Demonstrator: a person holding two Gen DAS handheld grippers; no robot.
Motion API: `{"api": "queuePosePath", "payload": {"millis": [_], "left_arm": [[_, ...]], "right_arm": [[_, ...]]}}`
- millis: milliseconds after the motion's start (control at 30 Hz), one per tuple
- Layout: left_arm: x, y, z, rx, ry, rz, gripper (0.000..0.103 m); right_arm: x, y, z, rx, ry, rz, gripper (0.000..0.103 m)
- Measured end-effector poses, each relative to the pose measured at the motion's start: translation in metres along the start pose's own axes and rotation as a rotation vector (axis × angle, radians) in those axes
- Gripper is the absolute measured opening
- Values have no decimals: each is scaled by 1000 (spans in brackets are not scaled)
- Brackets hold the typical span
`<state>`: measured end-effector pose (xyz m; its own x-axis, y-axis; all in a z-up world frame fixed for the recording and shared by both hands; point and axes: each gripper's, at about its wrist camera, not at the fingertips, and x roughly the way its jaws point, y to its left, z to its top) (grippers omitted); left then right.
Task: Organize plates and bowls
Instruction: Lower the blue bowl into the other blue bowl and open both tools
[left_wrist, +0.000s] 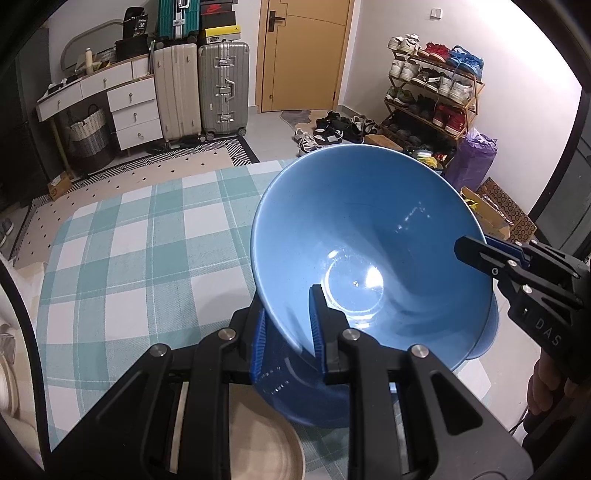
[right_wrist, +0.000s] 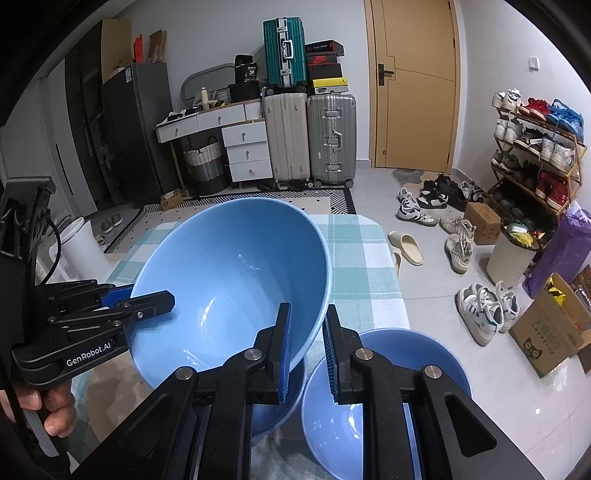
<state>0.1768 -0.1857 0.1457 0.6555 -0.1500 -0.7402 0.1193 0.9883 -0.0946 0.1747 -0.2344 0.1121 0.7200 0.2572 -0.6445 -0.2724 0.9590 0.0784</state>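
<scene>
A large blue bowl (left_wrist: 369, 251) is held tilted above the table between both grippers. My left gripper (left_wrist: 288, 332) is shut on its near rim; it also shows in the right wrist view (right_wrist: 147, 299), clamped on the bowl's left rim. My right gripper (right_wrist: 306, 350) is shut on the bowl's (right_wrist: 229, 280) right rim, and shows in the left wrist view (left_wrist: 476, 251). A second blue bowl (right_wrist: 388, 387) sits below my right gripper. A beige plate (left_wrist: 266, 443) lies under my left gripper.
The table wears a green and white checked cloth (left_wrist: 140, 243). White dishes (left_wrist: 7, 369) sit at the table's left edge. Beyond are suitcases (left_wrist: 221, 88), a drawer unit (left_wrist: 133, 110), a shoe rack (left_wrist: 432, 99), loose shoes (right_wrist: 458, 243) and a cardboard box (right_wrist: 550, 328).
</scene>
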Motion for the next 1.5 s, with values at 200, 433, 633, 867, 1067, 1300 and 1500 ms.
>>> {"api": "queuePosePath", "payload": {"millis": [200, 433, 633, 867, 1067, 1300, 1500], "left_arm": [[0, 4, -10, -1, 6, 13, 18], [4, 9, -20, -6, 13, 22, 18], [8, 13, -28, -6, 17, 31, 18], [18, 17, -39, -7, 29, 37, 18], [30, 18, -47, -6, 44, 45, 18], [42, 22, -54, 8, 47, 71, 18], [51, 24, -59, 18, 48, 95, 18]], "right_arm": [[1, 6, -8, -6, 6, 7, 16], [5, 12, -17, -10, 18, 14, 16], [9, 15, -24, -12, 27, 16, 17], [15, 17, -34, -13, 42, 21, 17], [22, 20, -42, -17, 56, 17, 17], [29, 24, -46, -34, 59, 4, 17], [38, 31, -51, -59, 65, -22, 17]]}}
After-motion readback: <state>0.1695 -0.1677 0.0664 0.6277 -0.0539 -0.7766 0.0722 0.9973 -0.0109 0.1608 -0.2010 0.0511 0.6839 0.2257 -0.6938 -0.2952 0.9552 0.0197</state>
